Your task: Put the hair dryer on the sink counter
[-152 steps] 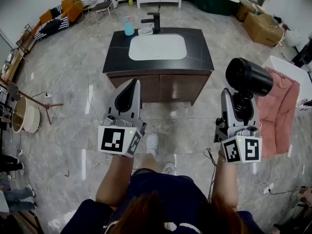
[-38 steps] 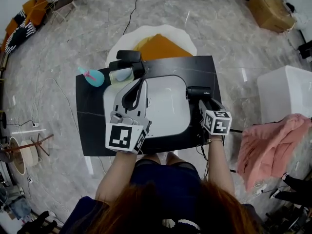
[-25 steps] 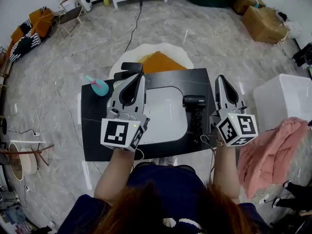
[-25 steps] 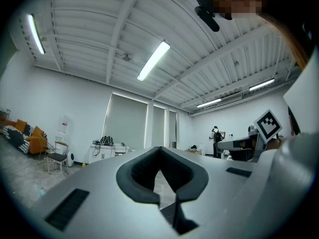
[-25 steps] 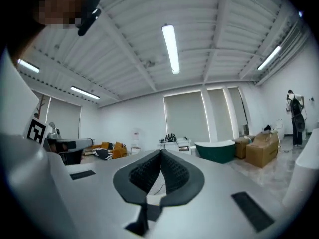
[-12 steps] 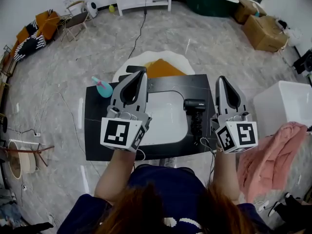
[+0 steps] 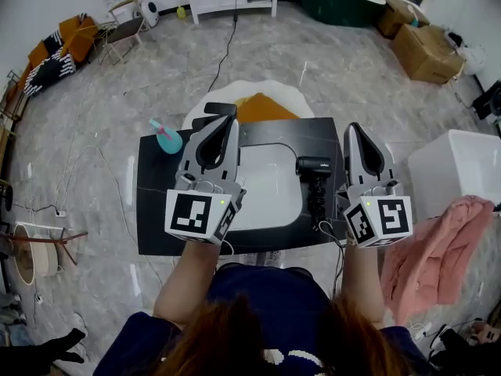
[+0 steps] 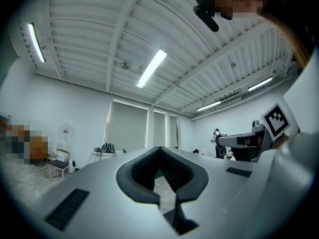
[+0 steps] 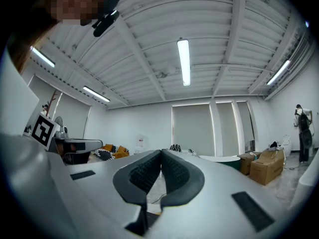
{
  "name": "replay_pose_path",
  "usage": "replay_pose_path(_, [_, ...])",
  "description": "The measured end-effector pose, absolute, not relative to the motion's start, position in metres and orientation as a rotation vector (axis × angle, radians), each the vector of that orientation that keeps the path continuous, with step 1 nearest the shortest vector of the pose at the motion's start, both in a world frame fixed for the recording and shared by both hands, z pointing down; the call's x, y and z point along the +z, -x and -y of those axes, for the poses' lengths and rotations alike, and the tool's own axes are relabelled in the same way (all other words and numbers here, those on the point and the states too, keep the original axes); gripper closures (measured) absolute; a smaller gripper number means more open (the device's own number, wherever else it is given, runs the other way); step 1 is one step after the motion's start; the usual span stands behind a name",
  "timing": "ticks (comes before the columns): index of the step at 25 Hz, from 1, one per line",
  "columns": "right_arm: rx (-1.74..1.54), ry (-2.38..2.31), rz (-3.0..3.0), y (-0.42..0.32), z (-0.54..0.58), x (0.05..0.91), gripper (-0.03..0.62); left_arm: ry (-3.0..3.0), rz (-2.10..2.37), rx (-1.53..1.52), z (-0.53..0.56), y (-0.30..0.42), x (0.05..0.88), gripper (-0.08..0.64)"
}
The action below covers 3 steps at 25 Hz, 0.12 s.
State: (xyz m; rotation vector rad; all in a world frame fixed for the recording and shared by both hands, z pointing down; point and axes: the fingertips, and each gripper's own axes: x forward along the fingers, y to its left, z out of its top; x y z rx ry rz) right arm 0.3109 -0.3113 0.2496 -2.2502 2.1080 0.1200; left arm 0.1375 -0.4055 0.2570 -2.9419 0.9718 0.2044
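The black hair dryer (image 7: 314,180) lies on the dark sink counter (image 7: 153,218), just right of the white basin (image 7: 270,186), its cable trailing off the near edge. My right gripper (image 7: 354,131) is held up beside it to the right, shut and empty, tips meeting in the right gripper view (image 9: 161,153). My left gripper (image 7: 227,121) hovers over the basin's left side, shut with nothing in it; its tips touch in the left gripper view (image 8: 159,149).
A teal soap bottle (image 7: 165,139) and a black faucet (image 7: 213,116) stand at the counter's far side. An orange and white mat (image 7: 262,104) lies behind the counter. A pink towel (image 7: 434,249) hangs on a white box (image 7: 458,163) to the right.
The right gripper let go of the hair dryer on the counter and drew back to its right, shut. The head view rose; both grippers now hold nearly still.
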Motion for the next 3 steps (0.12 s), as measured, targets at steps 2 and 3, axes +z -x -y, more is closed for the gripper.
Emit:
replay_pose_path(2, [0.116,2.252,-2.107,-0.3106,0.3111,0.2488,0.577,2.943,-0.973,0.205,0.4048,-0.1377,0.2562,0.541])
replay_pose_path(3, [0.113,2.254,-2.105,-0.3107,0.3111,0.2484,0.577,2.943,-0.973,0.205,0.4046,-0.1379,0.2559,0.541])
